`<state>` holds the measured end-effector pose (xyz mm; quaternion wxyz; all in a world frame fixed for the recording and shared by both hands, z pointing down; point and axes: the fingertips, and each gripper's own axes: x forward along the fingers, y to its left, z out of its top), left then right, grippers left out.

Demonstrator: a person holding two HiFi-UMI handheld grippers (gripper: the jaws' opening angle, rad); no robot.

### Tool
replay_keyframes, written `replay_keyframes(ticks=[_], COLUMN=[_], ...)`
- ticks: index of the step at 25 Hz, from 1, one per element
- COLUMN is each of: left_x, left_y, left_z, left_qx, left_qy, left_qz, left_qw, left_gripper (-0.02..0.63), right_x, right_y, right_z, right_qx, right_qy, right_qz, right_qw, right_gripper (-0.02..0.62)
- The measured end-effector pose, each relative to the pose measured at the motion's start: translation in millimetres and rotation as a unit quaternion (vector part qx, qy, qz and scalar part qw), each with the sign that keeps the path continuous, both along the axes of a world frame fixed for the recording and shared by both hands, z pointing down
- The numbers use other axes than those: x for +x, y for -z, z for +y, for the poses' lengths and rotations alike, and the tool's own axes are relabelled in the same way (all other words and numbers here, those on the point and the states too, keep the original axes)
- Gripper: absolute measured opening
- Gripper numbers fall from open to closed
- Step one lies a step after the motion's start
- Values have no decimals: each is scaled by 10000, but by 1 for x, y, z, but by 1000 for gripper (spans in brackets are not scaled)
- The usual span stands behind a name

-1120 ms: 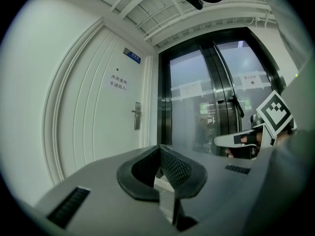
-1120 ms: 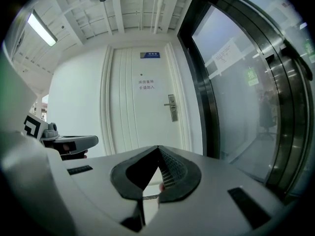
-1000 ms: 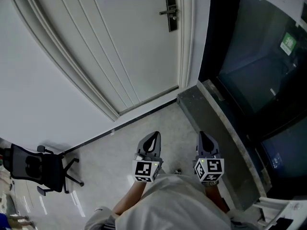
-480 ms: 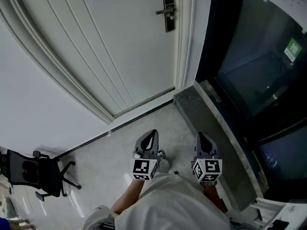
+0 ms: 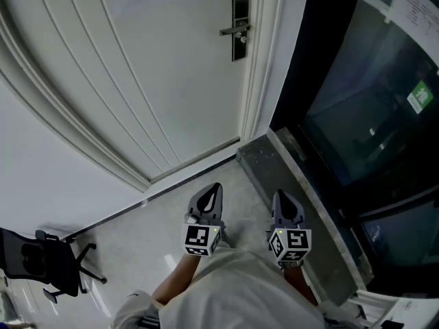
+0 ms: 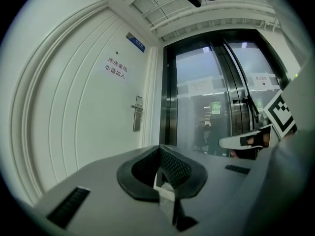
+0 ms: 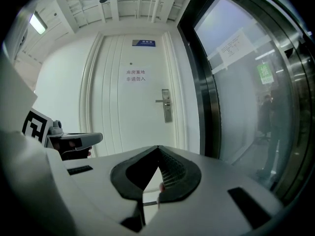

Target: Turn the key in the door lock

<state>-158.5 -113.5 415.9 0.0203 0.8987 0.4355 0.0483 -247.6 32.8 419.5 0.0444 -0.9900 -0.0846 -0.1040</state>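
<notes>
Lock [image 5: 239,27] at door [image 5: 171,67] edge, floor [image 5: 171,201] before left gripper [image 5: 215,189], right gripper [image 5: 279,197] — jaws together

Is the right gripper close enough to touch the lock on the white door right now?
Probably not yet. The right gripper sits near the person's body, well short of the lock on the door. Only bare floor lies between, so nothing seems to block the way.

A black office chair [image 5: 41,269] stands on the pale floor [image 5: 151,232] at lower left, well apart from the grey stone ledge [image 5: 302,211] running along the foot of a dark glass wall [image 5: 363,115] that bears a green sign [image 5: 420,96] and a paper notice [image 5: 418,5]
</notes>
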Motion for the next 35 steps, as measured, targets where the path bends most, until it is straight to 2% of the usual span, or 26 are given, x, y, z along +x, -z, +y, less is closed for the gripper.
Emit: replay_keyframes(ticks=[4,9,16,20,26,29,35], left_x=[27,53,86,100,125,141,188], left_y=[-3,1,-5,-15,-17,-21,-4], left_z=[10,18,12,22,54,74,120], left_qx=[43,-118,-25,149,147,186,86], left_qy=[-191,-204,-133,-108,148,341,831], left_qz=[-56,62,27,-52,-18,-75,92], left_qw=[9998,9997,9999,9998,9998,9992,9965], left_gripper=[9,9,9,9,9,9,9], right_x=[23,51,87,100,132,157,214], right_y=[1,0,-11,-18,-29,-26,-16], right_z=[3,7,-7,9,45,71,130], right_qx=[-75,-136,-92,-57,3,-37,-58], right_qy=[-49,-69,79,72,265,431,790], right_qz=[-9,-25,-92,-121,-170,-137,-56], right_qw=[10000,9999,9999,9999,9995,9990,9968], right_gripper=[2,2,2,2,2,2,2])
